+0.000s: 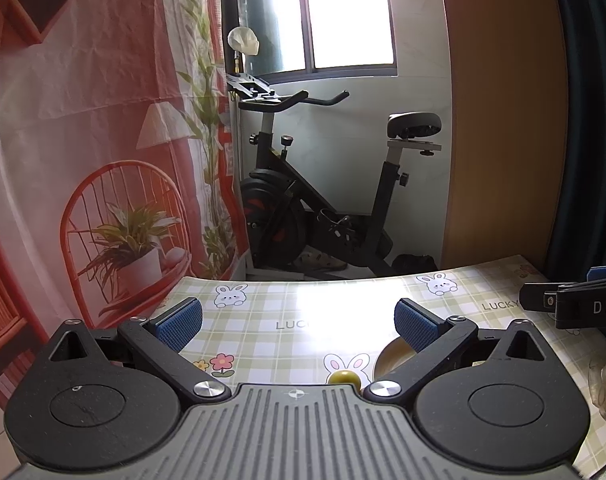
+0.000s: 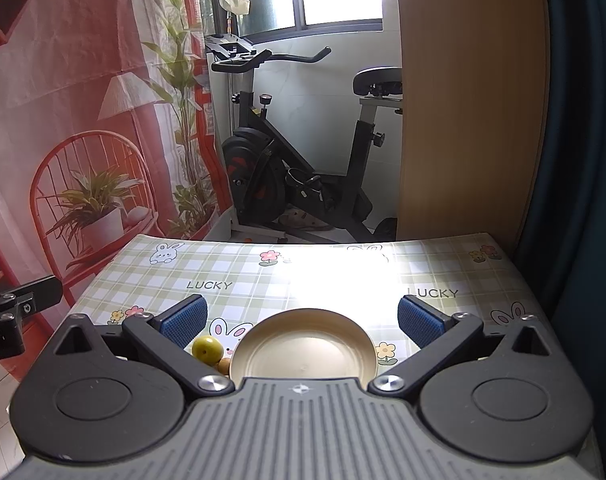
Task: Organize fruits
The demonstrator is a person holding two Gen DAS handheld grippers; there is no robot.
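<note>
Hovering over the table (image 2: 335, 276), right gripper (image 2: 302, 319) stood wide open, empty; bowl (image 2: 303, 348) sat between jaws, green fruit (image 2: 207, 348) beside left jaw. Left gripper (image 1: 299, 322) likewise open, empty.

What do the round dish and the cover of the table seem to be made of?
Dish: probably plastic or melamine, cream with a soft satin sheen; its thin, even rim suggests a moulded piece, though ceramic cannot be excluded. Table cover: likely vinyl or oilcloth, glossy; it reflects the window as a bright patch and carries a printed plaid with rabbits.
</note>
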